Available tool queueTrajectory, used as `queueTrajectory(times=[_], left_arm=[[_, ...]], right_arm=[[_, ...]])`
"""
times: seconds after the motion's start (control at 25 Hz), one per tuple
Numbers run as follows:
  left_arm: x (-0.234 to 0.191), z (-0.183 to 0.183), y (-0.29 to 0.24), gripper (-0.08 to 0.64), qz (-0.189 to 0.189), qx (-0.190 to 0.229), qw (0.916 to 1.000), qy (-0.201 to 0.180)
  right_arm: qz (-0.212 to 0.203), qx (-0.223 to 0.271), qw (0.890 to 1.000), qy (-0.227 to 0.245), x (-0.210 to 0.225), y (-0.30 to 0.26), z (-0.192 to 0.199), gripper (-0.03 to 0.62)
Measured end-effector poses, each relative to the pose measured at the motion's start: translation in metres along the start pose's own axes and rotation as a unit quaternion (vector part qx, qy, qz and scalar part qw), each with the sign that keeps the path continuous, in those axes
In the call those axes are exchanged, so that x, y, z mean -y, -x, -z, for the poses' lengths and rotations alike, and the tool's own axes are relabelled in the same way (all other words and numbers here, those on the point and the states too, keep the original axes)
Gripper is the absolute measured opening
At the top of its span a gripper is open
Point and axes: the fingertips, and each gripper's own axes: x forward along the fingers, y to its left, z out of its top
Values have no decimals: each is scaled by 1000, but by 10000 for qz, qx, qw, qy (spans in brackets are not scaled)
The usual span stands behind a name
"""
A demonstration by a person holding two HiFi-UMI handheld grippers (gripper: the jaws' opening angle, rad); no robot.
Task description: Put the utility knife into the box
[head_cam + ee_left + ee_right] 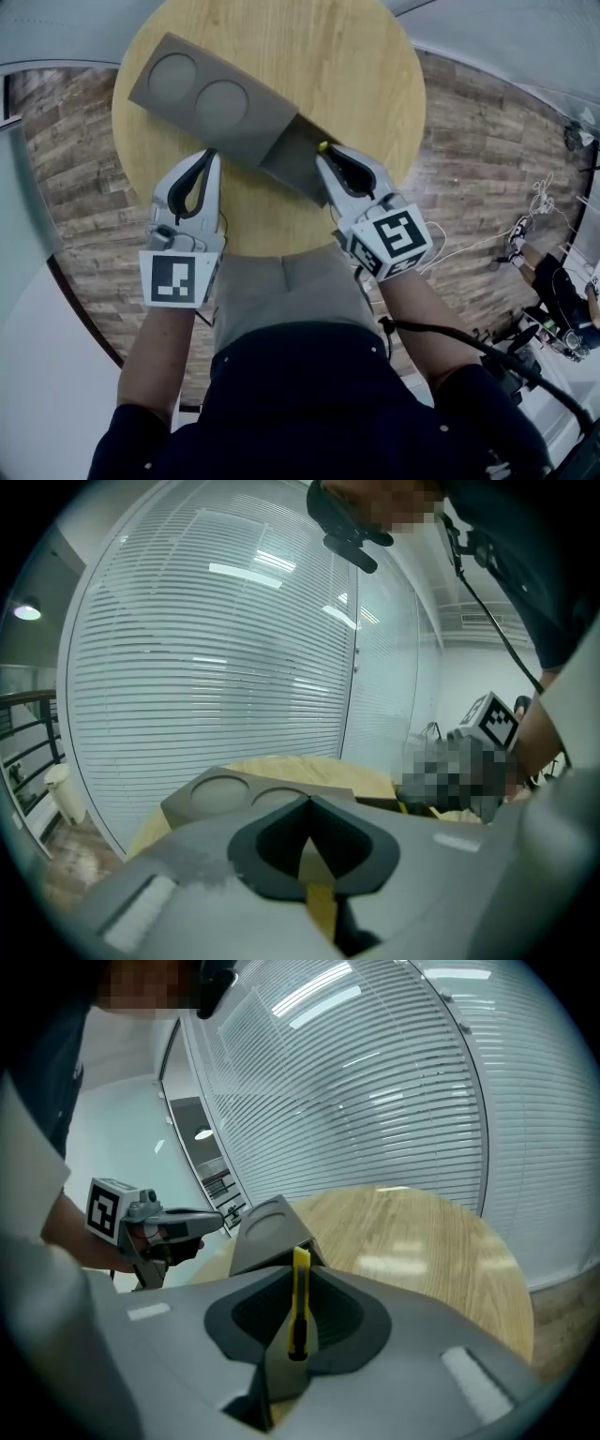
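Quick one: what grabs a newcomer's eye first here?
The yellow utility knife sits clamped in the right gripper, right at the dark end of the grey box. That box lies on a round wooden table. The left gripper is shut, empty, beside it.

Both grippers, the left gripper (208, 159) and the right gripper (325, 155), have light grey plastic shells with black lining along the inner faces of the jaws. Each carries a white cube, left cube (178, 278) and right cube (394, 239), printed with black square markers. A black cable (441, 330) runs beside the right forearm. The person wears a dark navy short-sleeved top (309, 403) and grey-beige trousers (281, 291).
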Motion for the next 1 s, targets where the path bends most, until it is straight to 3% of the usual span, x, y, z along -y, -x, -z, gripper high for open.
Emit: queueTrajectory(times=[0.48, 1.0], left_arm=[[0, -4, 3, 3, -98, 27, 9999, -53], [9, -10, 7, 3, -115, -11, 9998, -167]], right_arm=[[142, -14, 9997, 196, 2, 4, -3, 64], [30, 159, 9999, 50, -3, 15, -9, 95]])
